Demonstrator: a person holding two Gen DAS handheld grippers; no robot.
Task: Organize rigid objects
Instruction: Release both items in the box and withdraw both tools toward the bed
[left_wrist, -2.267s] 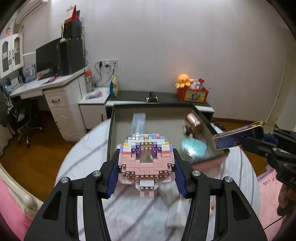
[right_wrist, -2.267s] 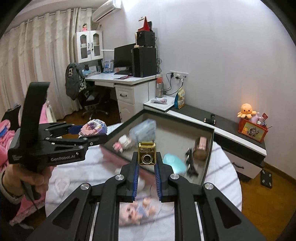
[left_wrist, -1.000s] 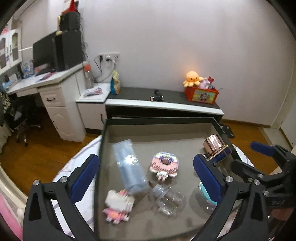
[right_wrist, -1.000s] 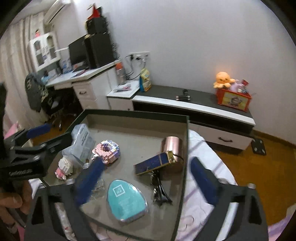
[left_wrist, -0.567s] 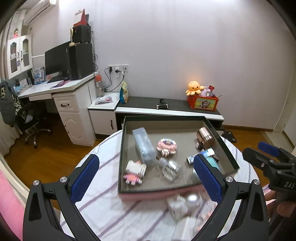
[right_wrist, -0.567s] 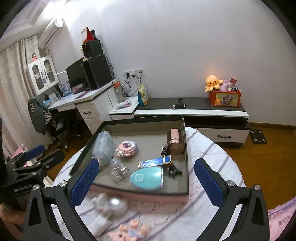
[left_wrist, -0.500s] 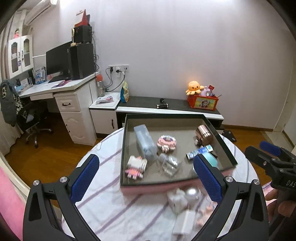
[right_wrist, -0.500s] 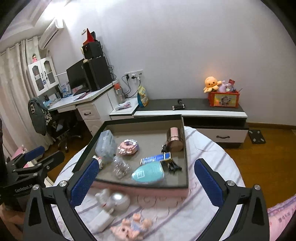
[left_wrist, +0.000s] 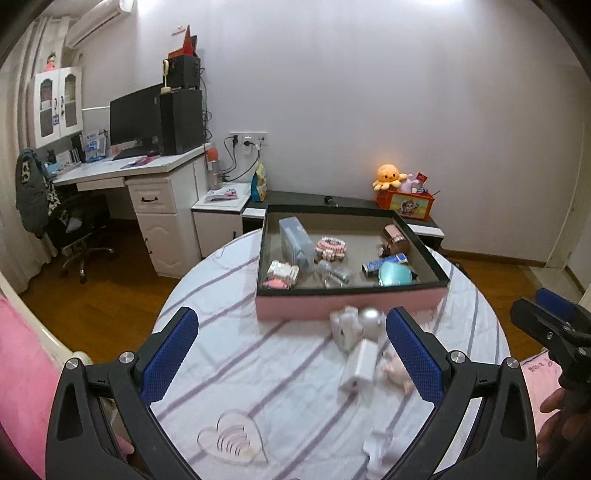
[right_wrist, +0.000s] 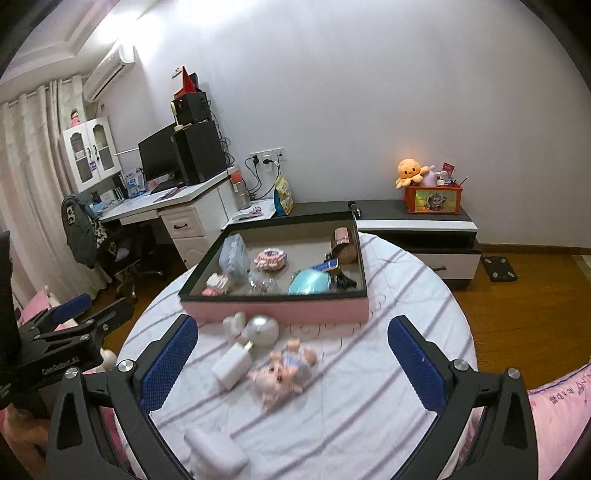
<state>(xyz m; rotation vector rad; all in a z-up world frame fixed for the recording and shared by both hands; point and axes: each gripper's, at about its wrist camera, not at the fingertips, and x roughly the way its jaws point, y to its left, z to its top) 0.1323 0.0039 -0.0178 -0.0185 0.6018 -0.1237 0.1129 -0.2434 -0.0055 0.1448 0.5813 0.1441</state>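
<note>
Both hand-held grippers are released & empty: left hand-held gripper (left_wrist: 291, 350) and right hand-held gripper (right_wrist: 290, 354) hang w/ jaws spread wide over the near part of the table (right_wrist: 417, 295).

The tray (right_wrist: 280, 312), pink-sided w/ dark rim, sits toward the far edge of the table and already holds several bits.

Left to sort, just in front of the tray's near wall: white charger (right_wrist: 232, 363), silver ball (right_wrist: 263, 328) w/ a small white figure (right_wrist: 236, 322) beside it, pig doll (right_wrist: 284, 371). One more white item (right_wrist: 216, 452) lies at the near edge; too blurred to name.

Handling, by my guess:
- Charger: light, stiff, smooth; pinch across its flat sides.
- Ball: may roll or slip; squeeze across the widest part.
- Pig doll: light; take by the body, not the limbs.
</note>
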